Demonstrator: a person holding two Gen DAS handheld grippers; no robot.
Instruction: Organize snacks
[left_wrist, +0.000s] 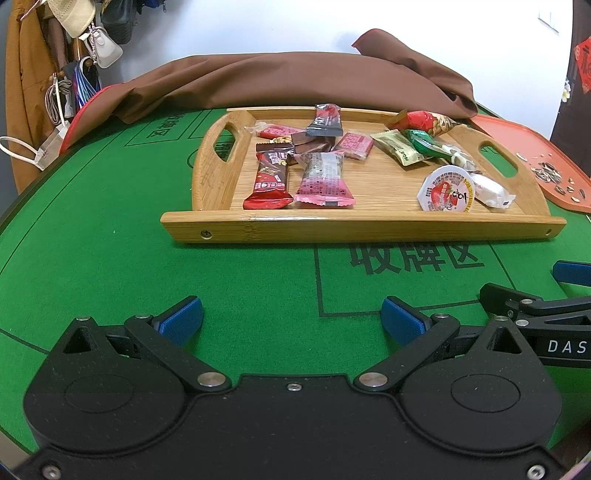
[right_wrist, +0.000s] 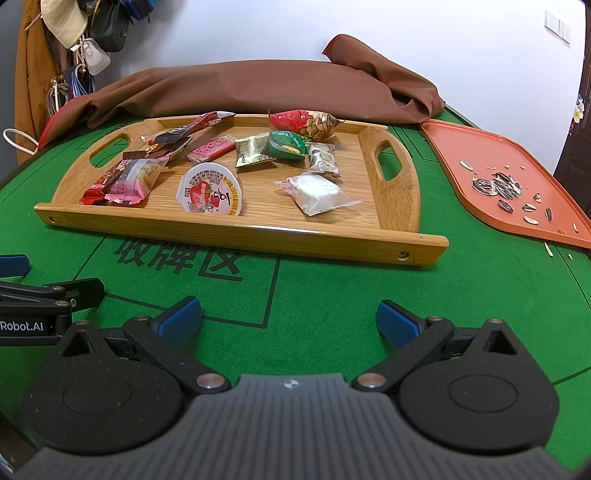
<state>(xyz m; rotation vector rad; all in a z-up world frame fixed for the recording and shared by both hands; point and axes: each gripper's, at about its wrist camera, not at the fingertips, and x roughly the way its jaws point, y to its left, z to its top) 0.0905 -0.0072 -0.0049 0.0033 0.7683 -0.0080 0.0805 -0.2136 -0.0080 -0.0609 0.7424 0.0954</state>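
A bamboo tray (left_wrist: 362, 223) (right_wrist: 236, 236) sits on the green felt table and holds several wrapped snacks. Among them are a red bar (left_wrist: 267, 179), a pink pack (left_wrist: 323, 179) (right_wrist: 131, 181), a round jelly cup (left_wrist: 447, 190) (right_wrist: 208, 188), a white pack (right_wrist: 317, 194) and a red nut bag (right_wrist: 303, 123). My left gripper (left_wrist: 291, 319) is open and empty over the felt in front of the tray. My right gripper (right_wrist: 288, 319) is open and empty beside it, on the right.
An orange tray (right_wrist: 454, 155) (left_wrist: 517, 134) with sunflower seeds (right_wrist: 496, 184) and shells lies right of the bamboo tray. A brown cloth (left_wrist: 295, 81) (right_wrist: 258, 88) is heaped behind it. Bags and coats hang at the far left.
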